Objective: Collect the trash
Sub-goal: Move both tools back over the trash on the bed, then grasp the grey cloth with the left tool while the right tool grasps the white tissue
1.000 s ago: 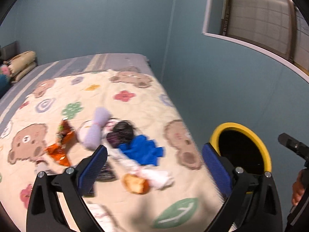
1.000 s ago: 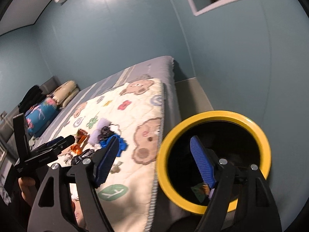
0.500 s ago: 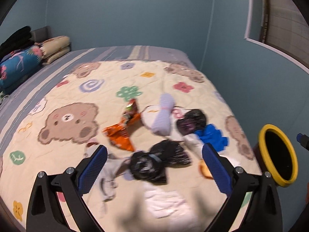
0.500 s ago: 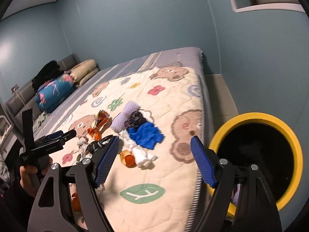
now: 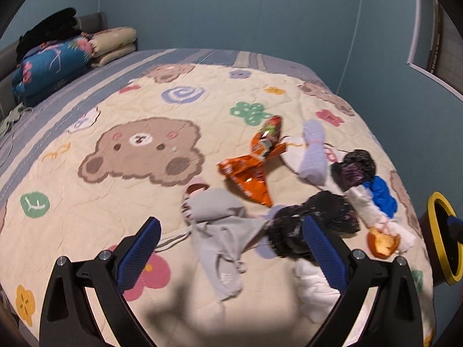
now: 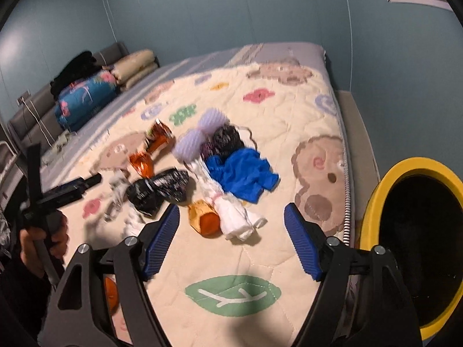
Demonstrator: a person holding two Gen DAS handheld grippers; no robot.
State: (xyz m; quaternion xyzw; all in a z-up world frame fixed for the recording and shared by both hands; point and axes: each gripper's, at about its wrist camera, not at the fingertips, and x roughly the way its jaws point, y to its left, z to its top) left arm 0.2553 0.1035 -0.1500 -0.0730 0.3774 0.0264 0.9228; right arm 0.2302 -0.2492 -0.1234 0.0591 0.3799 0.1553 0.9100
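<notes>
Both grippers, left (image 5: 230, 248) spread, right (image 6: 231, 241) closing empty, above bear-print quilt (image 5: 139, 150); teal walls (image 5: 231, 8).

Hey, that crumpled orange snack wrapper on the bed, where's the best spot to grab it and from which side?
Judging by its shape, grip the orange snack wrapper at its pinched waist, where it narrows between the two flared ends. Come from above with the left gripper, fingers straddling that waist; it lies flat on the quilt, clear of the grey cloth.

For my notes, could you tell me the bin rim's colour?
Yellow bin rim, clearest in the right wrist view.
</notes>
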